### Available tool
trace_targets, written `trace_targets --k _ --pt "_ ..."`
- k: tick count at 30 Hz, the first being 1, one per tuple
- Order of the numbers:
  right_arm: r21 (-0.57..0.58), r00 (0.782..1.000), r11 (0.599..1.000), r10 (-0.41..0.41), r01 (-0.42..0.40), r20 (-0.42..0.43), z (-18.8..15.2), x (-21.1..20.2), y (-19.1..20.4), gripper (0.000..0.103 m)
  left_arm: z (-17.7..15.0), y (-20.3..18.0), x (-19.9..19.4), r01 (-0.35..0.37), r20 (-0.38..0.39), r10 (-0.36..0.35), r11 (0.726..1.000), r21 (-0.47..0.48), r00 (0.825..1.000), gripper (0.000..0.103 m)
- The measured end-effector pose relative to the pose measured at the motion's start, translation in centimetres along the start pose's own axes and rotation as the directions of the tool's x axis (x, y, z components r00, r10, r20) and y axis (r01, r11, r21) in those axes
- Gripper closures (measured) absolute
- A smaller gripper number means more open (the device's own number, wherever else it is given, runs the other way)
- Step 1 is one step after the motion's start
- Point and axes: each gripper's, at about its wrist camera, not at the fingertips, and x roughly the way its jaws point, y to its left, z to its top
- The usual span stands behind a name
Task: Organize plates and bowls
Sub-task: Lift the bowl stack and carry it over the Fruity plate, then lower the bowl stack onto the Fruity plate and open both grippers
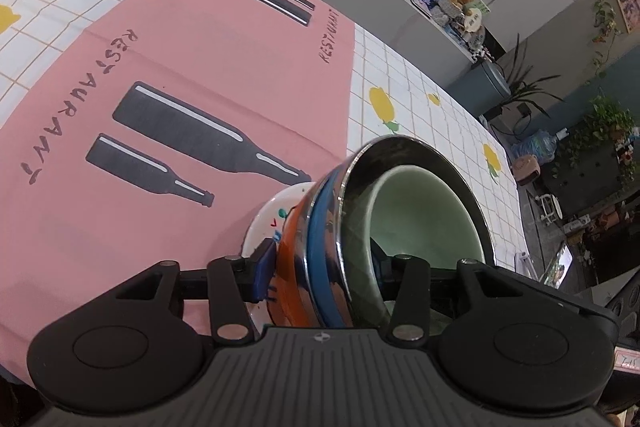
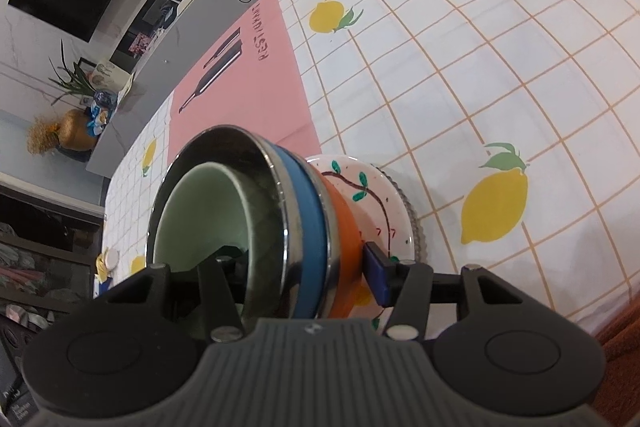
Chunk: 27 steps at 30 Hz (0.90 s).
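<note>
A stack of nested bowls sits on a lemon-print tablecloth (image 2: 500, 39), flanked by two handheld grippers. The left gripper (image 1: 320, 275) straddles the stack's rim, one blue pad (image 1: 262, 273) outside at 9 o'clock, the other finger inside; whether the pads press cannot be told. The right gripper (image 2: 304, 267) straddles the opposite rim likewise. A green bowl (image 1: 424, 215) nests in a steel bowl (image 1: 404, 147) with a blue band (image 1: 322, 227), above an orange bowl (image 2: 346, 231) and a painted white plate (image 2: 372, 187). A pink mat (image 1: 192, 75) lies at 11 o'clock in the left view.
</note>
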Motion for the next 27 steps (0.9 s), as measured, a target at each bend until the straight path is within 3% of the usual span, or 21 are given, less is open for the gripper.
trace_targets --k 6,17,21,27 --pt "-0.039 0.998 0.999 -0.003 0.006 0.07 -0.1 -0.8 0.7 0.026 0.1 0.1 -0.4 0.023 0.025 -0.022 1.0 -0.012 0.999 0.038" --pt "-0.082 0.986 0.997 0.005 0.009 0.166 -0.3 -2.8 1.8 0.024 0.6 -0.9 -3.5 0.019 0.14 -0.027 0.998 0.061 0.99 0.036" --pt "-0.156 0.965 0.985 -0.033 0.075 0.261 -1.2 -4.9 3.5 0.023 0.5 -2.3 -6.2 -0.016 0.223 -0.018 0.989 0.149 0.975 0.036" --pt "-0.278 0.909 0.943 -0.053 0.181 0.413 -3.7 -8.6 6.4 0.022 -0.5 -4.2 -10.4 -0.1 0.338 0.002 0.957 0.274 0.941 0.036"
